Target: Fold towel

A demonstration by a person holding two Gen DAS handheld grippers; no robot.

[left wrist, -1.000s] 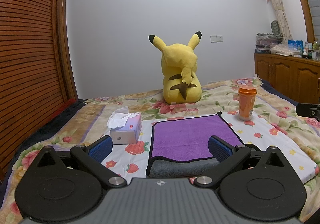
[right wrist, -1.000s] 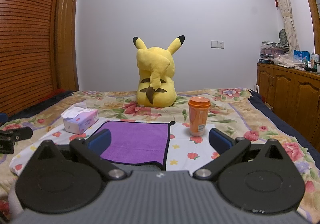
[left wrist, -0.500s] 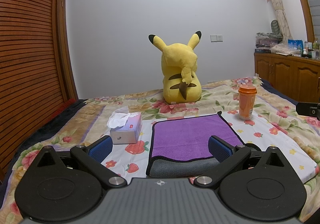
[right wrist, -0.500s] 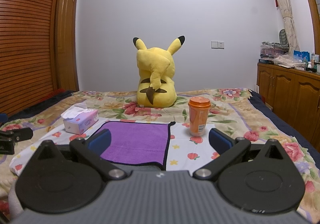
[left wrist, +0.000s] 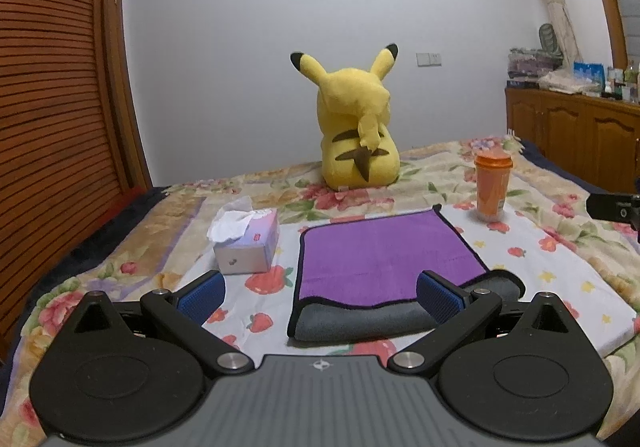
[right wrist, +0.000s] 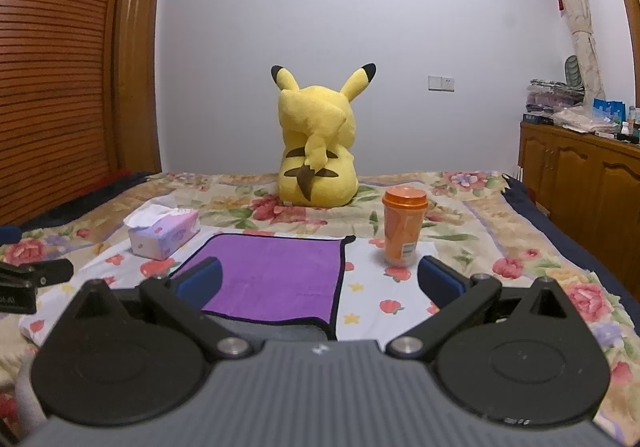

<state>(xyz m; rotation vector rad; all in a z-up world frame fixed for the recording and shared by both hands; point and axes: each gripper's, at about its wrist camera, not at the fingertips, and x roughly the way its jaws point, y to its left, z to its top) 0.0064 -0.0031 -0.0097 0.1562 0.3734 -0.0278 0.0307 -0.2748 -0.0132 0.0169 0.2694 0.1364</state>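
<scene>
Both grippers, left gripper (left wrist: 320, 293) and right gripper (right wrist: 320, 279), are hovering spread and empty, apparently lining up on the purple towel's (left wrist: 380, 251) near edge at lower centre.

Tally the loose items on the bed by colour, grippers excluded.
Purple: 1, the towel
Yellow: 1, the plush toy
Orange: 1, the cup
Pale lilac: 1, the tissue box
Total: 4
</scene>
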